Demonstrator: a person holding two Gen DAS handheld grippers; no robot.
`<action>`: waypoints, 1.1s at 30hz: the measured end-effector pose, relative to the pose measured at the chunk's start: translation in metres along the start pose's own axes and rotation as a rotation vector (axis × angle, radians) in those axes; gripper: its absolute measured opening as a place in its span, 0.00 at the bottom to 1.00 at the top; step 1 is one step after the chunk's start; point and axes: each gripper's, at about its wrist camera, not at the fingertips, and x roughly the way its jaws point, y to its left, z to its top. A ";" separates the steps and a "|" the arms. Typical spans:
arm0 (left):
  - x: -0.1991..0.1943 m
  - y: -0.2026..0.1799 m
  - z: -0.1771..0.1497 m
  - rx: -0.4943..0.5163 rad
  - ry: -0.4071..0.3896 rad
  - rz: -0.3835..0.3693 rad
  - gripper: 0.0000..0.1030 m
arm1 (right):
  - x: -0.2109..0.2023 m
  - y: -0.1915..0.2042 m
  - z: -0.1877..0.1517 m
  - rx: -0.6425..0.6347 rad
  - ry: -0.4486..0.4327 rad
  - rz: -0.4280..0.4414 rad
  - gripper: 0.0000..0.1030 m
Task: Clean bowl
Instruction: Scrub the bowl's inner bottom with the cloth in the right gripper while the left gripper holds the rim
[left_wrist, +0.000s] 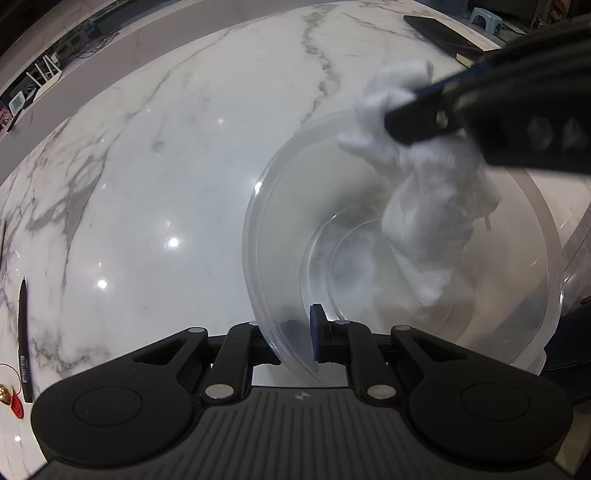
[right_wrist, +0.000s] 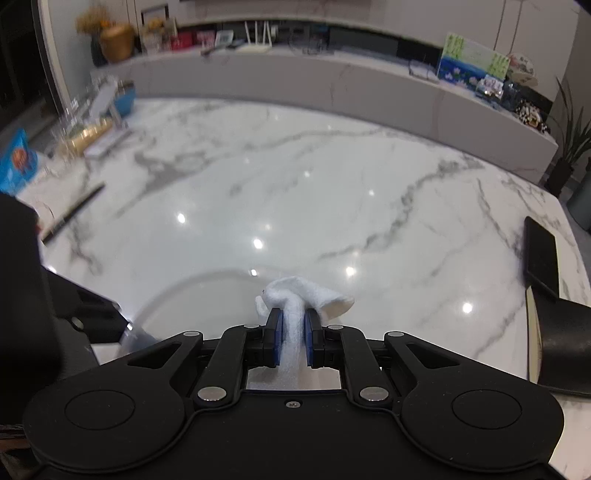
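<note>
Bowl (left_wrist: 406, 258), clear plastic, tilted on its side over the marble tabletop (left_wrist: 166, 166), mouth turned toward the left wrist camera. Left gripper (left_wrist: 299, 332) pinches the bowl's near rim: one blue pad sits inside the wall, the other finger shows dimly through the plastic outside it. Rim and wall rise up and to the right from that grip point.

Right gripper (right_wrist: 293, 332) is pressed together on a white cloth (right_wrist: 295, 295); both blue pads squeeze a narrow neck of fabric, and a bunched end spills out past the fingertips. In the left wrist view the right gripper (left_wrist: 417, 122) enters from the upper right, above the bowl's far rim, slightly blurred. Cloth (left_wrist: 424, 206) hangs down from it into the bowl's interior, its lower end near the bowl's inner wall; whether it is touching cannot be told.

In the right wrist view the bowl (right_wrist: 192, 295) appears as a faint curved rim just left of and below the cloth.

Black pen (left_wrist: 24, 339) lies at the table's left edge, well apart from the bowl. Dark phone (right_wrist: 541, 254) lies at the right side of the table.
</note>
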 end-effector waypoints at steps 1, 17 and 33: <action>0.000 0.000 0.000 0.000 0.000 0.000 0.11 | -0.002 -0.002 0.001 0.013 -0.015 0.022 0.10; -0.004 -0.007 -0.001 -0.004 -0.004 0.004 0.11 | 0.005 0.003 0.012 0.033 -0.050 0.001 0.10; -0.004 -0.007 -0.003 0.005 -0.005 0.012 0.11 | -0.022 -0.020 -0.012 0.046 0.031 -0.103 0.10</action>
